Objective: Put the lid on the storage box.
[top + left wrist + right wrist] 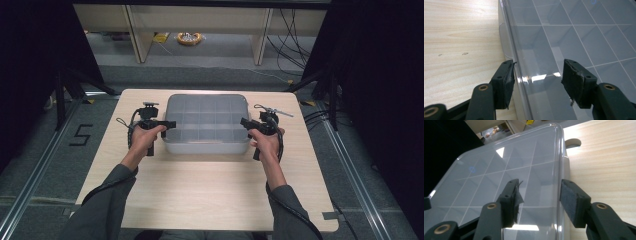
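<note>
A clear plastic compartment box [207, 122] with its lid down lies at the middle of the wooden table [210, 185]. My left gripper [170, 123] is at the box's left edge, my right gripper [243, 121] at its right edge. In the left gripper view the gripper [537, 75] straddles the lid's rim, one pad [507, 82] beside the box wall and the other above the lid [574, 37], with gaps showing. In the right gripper view the gripper [540, 192] straddles the opposite rim of the box [506, 167] the same way. Both stand open.
A small notch [572, 143] is cut into the table's far edge. Beyond the table stand pale shelf legs [142, 35], with a yellow roll [189, 38] and cables [295, 45] on the floor. Dark curtains hang at both sides.
</note>
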